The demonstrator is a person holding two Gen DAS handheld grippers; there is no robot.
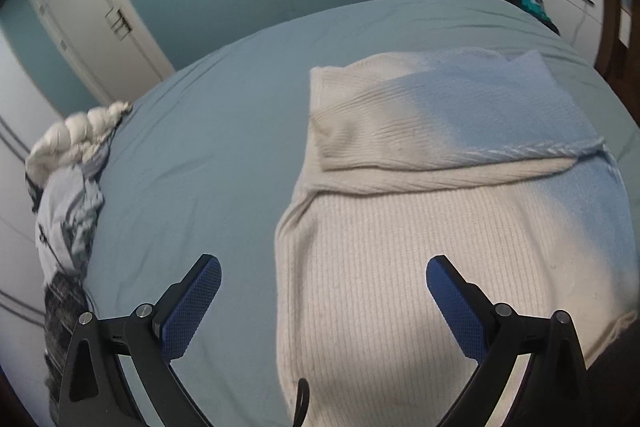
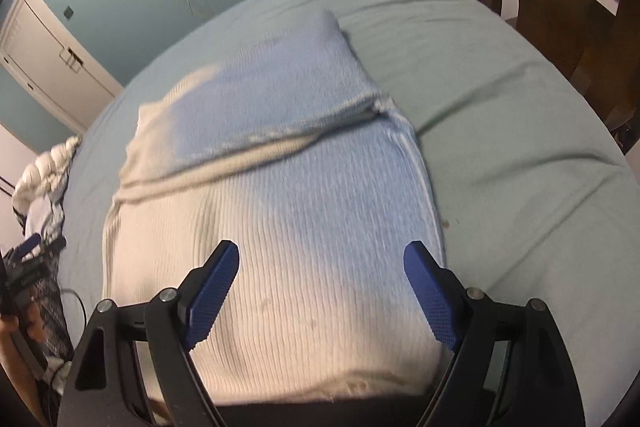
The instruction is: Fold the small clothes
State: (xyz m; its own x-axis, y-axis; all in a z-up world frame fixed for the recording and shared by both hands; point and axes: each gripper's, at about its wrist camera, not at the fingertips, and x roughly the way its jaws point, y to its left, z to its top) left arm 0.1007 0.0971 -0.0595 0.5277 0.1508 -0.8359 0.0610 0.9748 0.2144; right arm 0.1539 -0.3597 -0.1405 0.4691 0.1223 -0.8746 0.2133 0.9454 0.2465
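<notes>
Below both wide-apart jaws, untouched, lies the folded sweater (image 1: 440, 227).

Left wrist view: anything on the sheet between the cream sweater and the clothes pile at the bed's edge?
Nothing: in the left wrist view the bed sheet lies bare between the cream knit sweater and the clothes pile.

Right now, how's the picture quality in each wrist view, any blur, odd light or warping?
Left wrist view: sharp, the sweater lit half warm cream, half cool blue; fisheye bows the bed edge. Right wrist view: motion blur smears the sweater's ribbing, same two-tone light, dark corners.
</notes>
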